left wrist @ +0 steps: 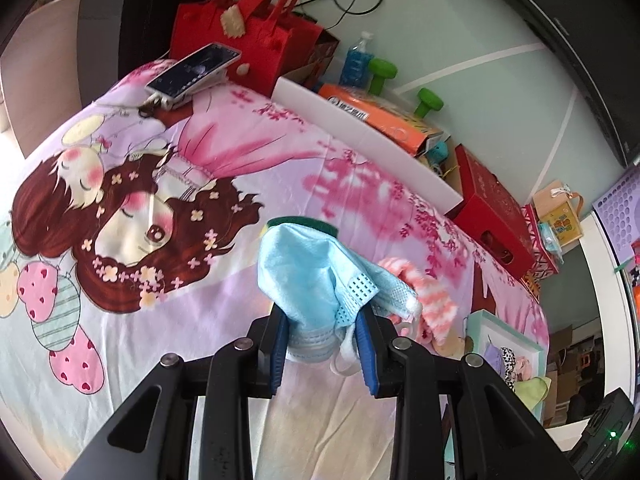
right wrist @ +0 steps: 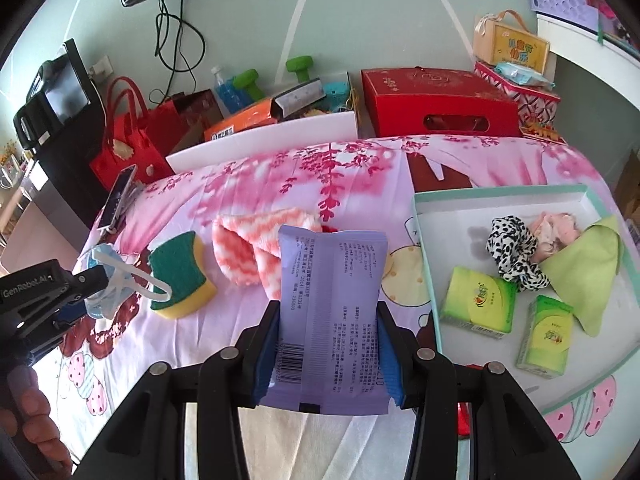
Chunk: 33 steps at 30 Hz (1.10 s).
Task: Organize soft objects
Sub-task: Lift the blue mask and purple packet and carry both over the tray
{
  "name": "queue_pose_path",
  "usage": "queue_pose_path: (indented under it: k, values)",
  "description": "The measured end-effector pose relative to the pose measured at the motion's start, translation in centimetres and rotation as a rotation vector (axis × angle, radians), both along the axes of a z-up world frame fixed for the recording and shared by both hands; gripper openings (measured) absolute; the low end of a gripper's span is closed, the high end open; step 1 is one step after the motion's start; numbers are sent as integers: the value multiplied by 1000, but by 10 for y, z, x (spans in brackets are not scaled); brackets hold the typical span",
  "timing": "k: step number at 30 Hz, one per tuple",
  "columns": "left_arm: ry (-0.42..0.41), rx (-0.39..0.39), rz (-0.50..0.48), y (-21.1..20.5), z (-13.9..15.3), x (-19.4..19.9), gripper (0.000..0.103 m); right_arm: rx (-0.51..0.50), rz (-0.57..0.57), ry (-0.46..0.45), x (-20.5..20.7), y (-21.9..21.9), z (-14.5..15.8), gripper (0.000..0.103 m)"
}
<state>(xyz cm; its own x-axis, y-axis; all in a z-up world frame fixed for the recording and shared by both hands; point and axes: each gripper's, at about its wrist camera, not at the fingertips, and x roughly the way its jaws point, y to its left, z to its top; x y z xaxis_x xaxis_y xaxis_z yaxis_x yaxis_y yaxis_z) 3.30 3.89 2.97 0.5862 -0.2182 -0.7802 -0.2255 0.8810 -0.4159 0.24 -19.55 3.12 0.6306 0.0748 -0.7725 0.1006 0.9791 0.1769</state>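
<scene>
My left gripper (left wrist: 322, 350) is shut on a light blue face mask (left wrist: 316, 280), held above the cartoon bedsheet (left wrist: 160, 200); it also shows at the left of the right wrist view (right wrist: 94, 292). My right gripper (right wrist: 326, 354) is shut on a lilac tissue packet (right wrist: 330, 312), held above the sheet. A green-and-yellow sponge (right wrist: 180, 276) and a pink-white striped cloth (right wrist: 256, 248) lie on the sheet between the grippers. A white tray (right wrist: 496, 196) at the right holds two green tissue packs (right wrist: 478, 300), a spotted scrunchie (right wrist: 512, 252), a pink cloth and a green cloth (right wrist: 584, 268).
A phone on a clip (left wrist: 192, 72) stands at the sheet's far corner. Red felt bags (left wrist: 248, 28), an orange box (left wrist: 380, 116), green dumbbells (left wrist: 428, 102), a white board (right wrist: 264, 140) and a red box (right wrist: 440, 100) line the wall side.
</scene>
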Motion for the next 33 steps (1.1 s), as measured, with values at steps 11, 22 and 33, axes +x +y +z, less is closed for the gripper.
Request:
queue_pose_path:
  k: [11,22,33]
  values:
    - [-57,53,-106,-38,6,3,32,6,-120,-10,-6,-36,0,47]
    - [-96,104,-302,-113,2,4,32,16,-369,2,-28,-119,-3,47]
    - [-219,125,-542,-199,6,-8,32,28,-623,21,-65,-198,-15,48]
